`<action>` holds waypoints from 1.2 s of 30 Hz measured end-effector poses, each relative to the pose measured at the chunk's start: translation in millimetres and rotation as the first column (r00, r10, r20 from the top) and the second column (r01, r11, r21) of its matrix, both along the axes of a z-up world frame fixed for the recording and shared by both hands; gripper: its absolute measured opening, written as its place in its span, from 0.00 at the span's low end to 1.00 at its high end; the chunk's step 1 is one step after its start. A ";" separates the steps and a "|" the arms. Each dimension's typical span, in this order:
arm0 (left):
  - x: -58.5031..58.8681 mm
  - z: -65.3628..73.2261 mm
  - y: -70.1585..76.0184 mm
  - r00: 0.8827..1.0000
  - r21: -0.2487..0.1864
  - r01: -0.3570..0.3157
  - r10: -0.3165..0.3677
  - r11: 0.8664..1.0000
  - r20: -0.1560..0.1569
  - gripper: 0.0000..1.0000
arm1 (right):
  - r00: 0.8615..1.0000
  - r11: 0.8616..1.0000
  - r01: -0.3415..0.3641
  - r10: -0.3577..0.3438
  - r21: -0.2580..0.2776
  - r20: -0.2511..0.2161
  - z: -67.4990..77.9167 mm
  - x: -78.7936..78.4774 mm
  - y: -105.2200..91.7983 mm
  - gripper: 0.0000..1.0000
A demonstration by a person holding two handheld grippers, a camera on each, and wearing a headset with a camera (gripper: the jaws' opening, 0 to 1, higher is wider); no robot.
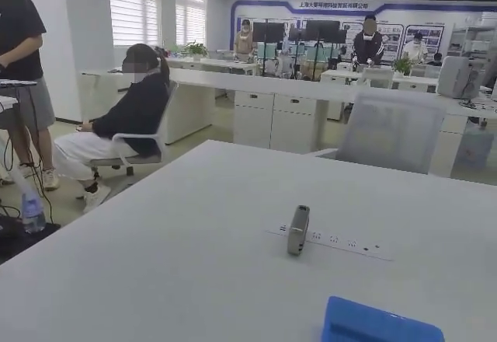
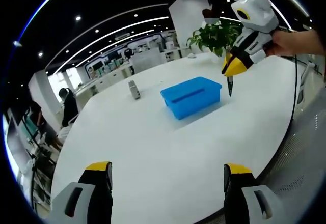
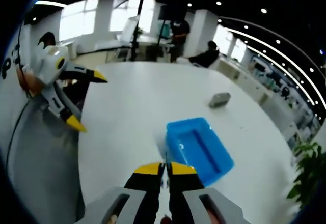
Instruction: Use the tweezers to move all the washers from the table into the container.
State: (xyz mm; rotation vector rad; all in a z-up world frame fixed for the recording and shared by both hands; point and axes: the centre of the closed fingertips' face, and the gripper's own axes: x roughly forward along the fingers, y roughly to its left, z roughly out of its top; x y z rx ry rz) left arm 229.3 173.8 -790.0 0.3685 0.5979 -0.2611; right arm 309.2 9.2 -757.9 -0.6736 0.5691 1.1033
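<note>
The right gripper (image 3: 164, 167), shut tight on what look like thin dark tweezers (image 2: 230, 87), hangs just beside the blue plastic box (image 3: 198, 150) on the white table (image 2: 153, 132); the open left gripper (image 2: 168, 167) is farther back.

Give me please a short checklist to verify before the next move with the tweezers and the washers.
1. tweezers gripped by the right tongs: ok, jaws shut on them.
2. left tongs free: ok, open and holding nothing.
3. blue container upright and open on the table: ok.
4. Position of the washers: cannot tell, too small to make out.
5. grey device out of the way: ok, it stands apart from the container.
</note>
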 end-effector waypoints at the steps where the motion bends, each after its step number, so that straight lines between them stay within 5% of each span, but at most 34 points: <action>1: -0.1 0.1 0.0 1.000 0.001 0.000 0.000 1.000 0.000 0.93 | 1.000 1.000 -0.018 0.018 -0.010 -0.002 -2.8 -2.7 1.1 0.01; 10: -0.6 -0.2 0.3 1.000 0.004 -0.002 0.002 1.000 -0.003 0.92 | 0.994 0.983 -0.103 0.096 -0.152 -0.052 -44.6 -11.2 0.1 0.01; 25: -0.2 -1.5 1.6 1.000 0.006 -0.009 0.009 1.000 -0.009 0.91 | 0.981 0.977 -0.170 0.156 -0.125 -0.116 -78.8 -10.9 37.6 0.02; 36: -0.1 -2.7 4.0 1.000 0.014 -0.019 0.019 1.000 -0.015 0.91 | 0.970 0.969 -0.201 0.176 -0.146 -0.170 -104.1 -12.0 42.4 0.02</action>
